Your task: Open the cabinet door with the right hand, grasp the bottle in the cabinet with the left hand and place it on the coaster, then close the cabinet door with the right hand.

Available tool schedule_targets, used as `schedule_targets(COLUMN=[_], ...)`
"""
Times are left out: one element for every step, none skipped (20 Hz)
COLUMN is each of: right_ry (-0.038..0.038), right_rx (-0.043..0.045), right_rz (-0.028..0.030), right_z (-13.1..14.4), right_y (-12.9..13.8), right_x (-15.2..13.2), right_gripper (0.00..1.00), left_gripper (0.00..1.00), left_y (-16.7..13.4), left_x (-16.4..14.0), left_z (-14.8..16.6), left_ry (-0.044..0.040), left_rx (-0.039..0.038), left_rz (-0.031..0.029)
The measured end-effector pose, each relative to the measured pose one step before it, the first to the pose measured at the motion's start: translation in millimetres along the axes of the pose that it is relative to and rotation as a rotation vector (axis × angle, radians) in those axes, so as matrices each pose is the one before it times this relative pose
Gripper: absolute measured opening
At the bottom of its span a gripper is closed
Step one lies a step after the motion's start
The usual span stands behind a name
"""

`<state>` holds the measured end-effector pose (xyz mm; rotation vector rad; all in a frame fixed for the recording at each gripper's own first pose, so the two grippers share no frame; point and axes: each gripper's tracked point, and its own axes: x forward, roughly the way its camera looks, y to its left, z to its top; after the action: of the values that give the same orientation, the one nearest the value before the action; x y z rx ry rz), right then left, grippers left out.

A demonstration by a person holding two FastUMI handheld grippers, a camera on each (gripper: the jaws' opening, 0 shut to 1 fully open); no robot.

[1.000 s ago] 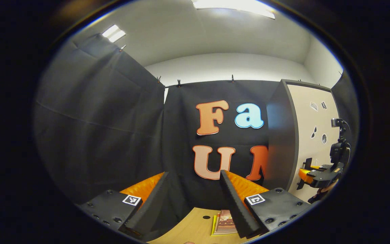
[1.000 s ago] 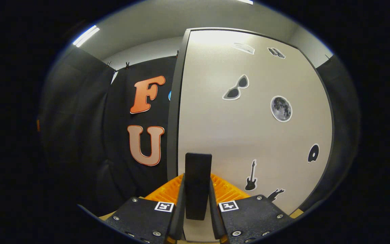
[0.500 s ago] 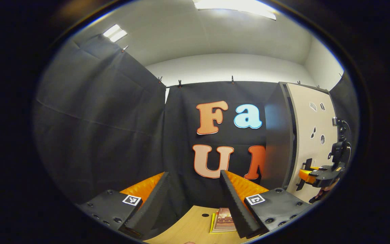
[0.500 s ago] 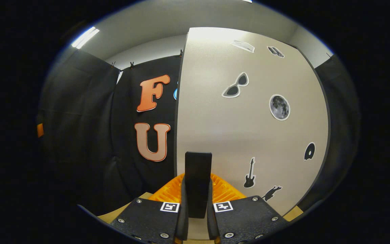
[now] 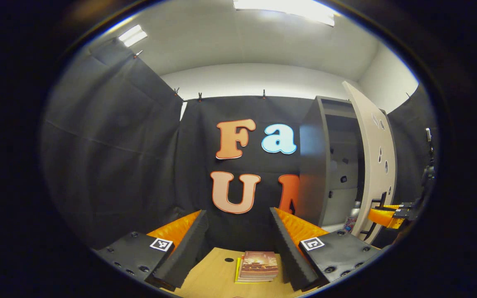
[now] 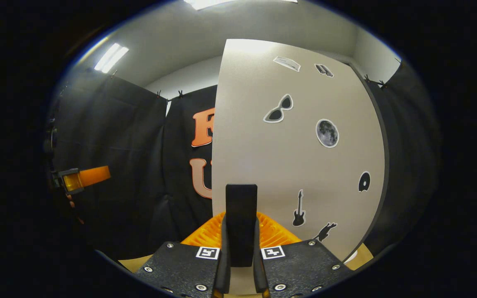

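The right tool (image 6: 240, 231) is clamped on the door's black handle (image 6: 241, 207), both fingers pressed against its sides. The door (image 6: 300, 165) itself, pale and dotted with stickers of sunglasses, a moon, a guitar and a record, stands swung out from the cabinet. Left of the door, further off, the left tool (image 6: 82, 179) hangs in front of the black wall.

In the left gripper view, the left tool (image 5: 238, 244) is held with its fingers spread wide and nothing between them. Just beyond them lies the wooden bench (image 5: 218, 277), with a small stack of books (image 5: 258, 265) resting on it, near the right finger. Right of the books and further back stands the cabinet (image 5: 311, 165), dark grey, its inside open to view with shelves showing. The bottle (image 5: 351, 219) stands low inside the cabinet, at its right, just beside the inner face of the open door (image 5: 373, 165). Only a part of it shows past the door's edge: a clear body with a pale cap. On the outer side of that door the right tool (image 5: 377, 207) is seen against the handle.
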<state>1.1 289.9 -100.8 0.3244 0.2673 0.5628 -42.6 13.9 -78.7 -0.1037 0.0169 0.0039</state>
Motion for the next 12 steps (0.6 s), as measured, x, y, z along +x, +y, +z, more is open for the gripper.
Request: schedule_targets(right_ry=[-0.01007,-0.00727,-0.01169,-0.02314,-0.01416,-0.01255,-0.00476,-0.00716,-0.00732,-0.00821,-0.01293,-0.01418], right_rx=[0.00561,-0.00002,0.00267,-0.00208,0.00397,0.00512,0.00709,0.00265,0.00087,0.00110,-0.00660,-0.01151], right_rz=[0.00990,0.01258,0.01291,0.01341,0.01001,0.00700,0.00426,0.00320,0.00129,-0.00111,-0.00202,-0.00503], right_z=[2.32,2.06,1.47,3.87,3.29,0.32,0.46,-0.03,0.35,1.31,0.86,1.13], right_y=[-2.15,-0.96,-2.03,-5.09,-3.96,0.38,-1.95,-1.46,-1.95,-2.49,-2.11,-3.33], right_x=[-7.58,-8.47,-11.56,-16.82,-13.29,-0.35,-2.49,-0.74,-1.59,-4.24,-6.68,-3.79], right_gripper=[0.22,0.22,0.22,0.22,0.22,0.22,0.22,0.22,0.22,0.22,0.22,0.22], left_gripper=[0.93,0.93,0.93,0.93,0.96,0.96,0.96,0.93,0.93,0.93,0.93,0.93], left_y=[-12.10,-11.17,-10.45,-11.94,-10.17,-7.67,-7.83,-9.47,-8.47,-7.70,-8.57,-9.72], left_x=[0.32,1.91,3.25,3.60,3.58,4.15,4.42,3.98,3.98,4.64,4.23,4.11], left_z=[-1.68,-2.22,-4.98,-6.99,-7.99,-7.69,-5.31,-4.30,-1.63,-3.12,-3.45,-4.86], left_ry=[0.00146,0.00137,0.00254,0.00718,0.00821,0.00378,0.00204,-0.00184,-0.00477,-0.00003,0.00389,0.00201], left_rx=[0.00413,0.00887,0.00712,0.00793,0.00632,0.00112,-0.00278,-0.00528,-0.00576,-0.00785,-0.01070,-0.00913], left_rz=[-0.01856,-0.01511,-0.01717,-0.02442,-0.01948,-0.01311,-0.01483,-0.01985,-0.01509,-0.01525,-0.01513,-0.01844])
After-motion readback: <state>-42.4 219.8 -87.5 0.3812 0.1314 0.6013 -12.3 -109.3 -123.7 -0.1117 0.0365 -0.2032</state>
